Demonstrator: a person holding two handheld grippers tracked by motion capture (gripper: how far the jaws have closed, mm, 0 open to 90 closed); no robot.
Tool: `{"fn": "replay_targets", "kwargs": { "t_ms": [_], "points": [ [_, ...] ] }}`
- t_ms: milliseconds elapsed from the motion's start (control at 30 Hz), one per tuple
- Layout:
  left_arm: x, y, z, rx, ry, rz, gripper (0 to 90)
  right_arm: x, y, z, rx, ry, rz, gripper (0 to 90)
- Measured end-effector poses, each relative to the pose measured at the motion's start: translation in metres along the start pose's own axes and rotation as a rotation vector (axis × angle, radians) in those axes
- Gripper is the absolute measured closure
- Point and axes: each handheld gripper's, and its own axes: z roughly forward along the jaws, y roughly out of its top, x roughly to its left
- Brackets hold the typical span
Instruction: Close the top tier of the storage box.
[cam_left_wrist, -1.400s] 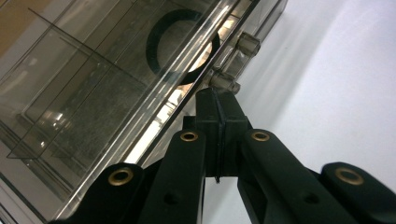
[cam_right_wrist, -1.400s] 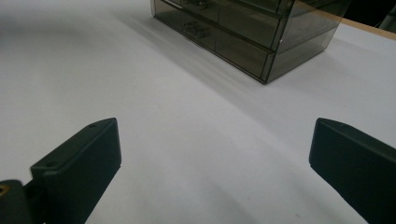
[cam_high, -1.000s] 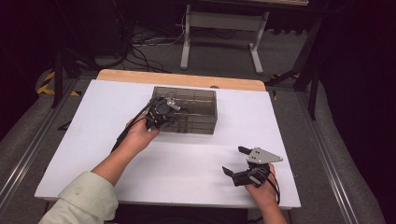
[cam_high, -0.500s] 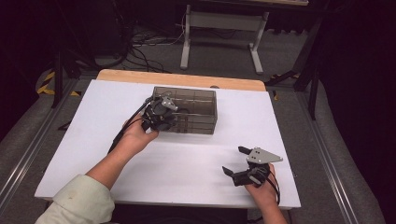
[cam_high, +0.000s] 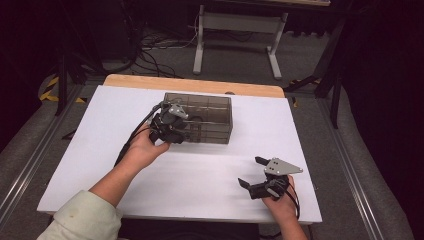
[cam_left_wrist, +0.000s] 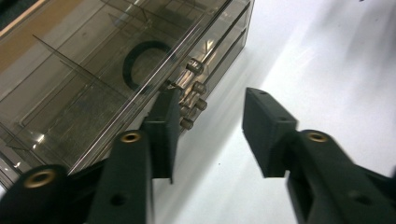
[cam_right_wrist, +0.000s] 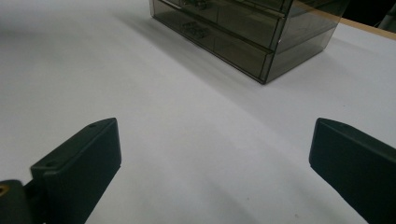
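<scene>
1. Smoked clear plastic drawer box (cam_high: 205, 117) sits toward the far edge of the white tabletop (cam_high: 100, 130), roughly mid-width, drawer fronts facing the person.
2. Left gripper view: a dark ring (cam_left_wrist: 145, 63) lies in a top compartment under the clear lid; small round knobs (cam_left_wrist: 195, 87) line the drawer fronts.
3. Left gripper (cam_high: 167, 125) is at the box's near-left corner, held by the left hand (cam_high: 142, 149). Jaws open with a clear gap; one jaw is right up against the box front beside the knobs, the other hangs over bare tabletop. Can't tell whether that jaw actually touches a knob.
4. Nothing between the left jaws.
5. Right gripper (cam_high: 250, 172) is near the near-right corner of the tabletop, well apart from the box, held by the right hand (cam_high: 280, 202). Jaws wide open, empty, low over the tabletop.
6. Right gripper view: looks across bare tabletop toward the box's front and end wall.
7. Wooden strip (cam_high: 195, 84) runs along the tabletop's far edge behind the box.
</scene>
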Motion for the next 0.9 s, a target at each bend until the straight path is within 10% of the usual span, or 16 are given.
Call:
{"fn": "replay_targets", "kwargs": {
  "t_ms": [600,900],
  "points": [
    [0.005,-0.035,-0.038,-0.176,-0.069,-0.052,8.7,0.000,0.001,0.001,0.001,0.003,-0.003,2.7],
    [0.003,-0.067,-0.054,-0.290,-0.048,-0.071,0.0,0.001,0.001,0.001,0.003,0.002,-0.003,2.8]
  ]
}}
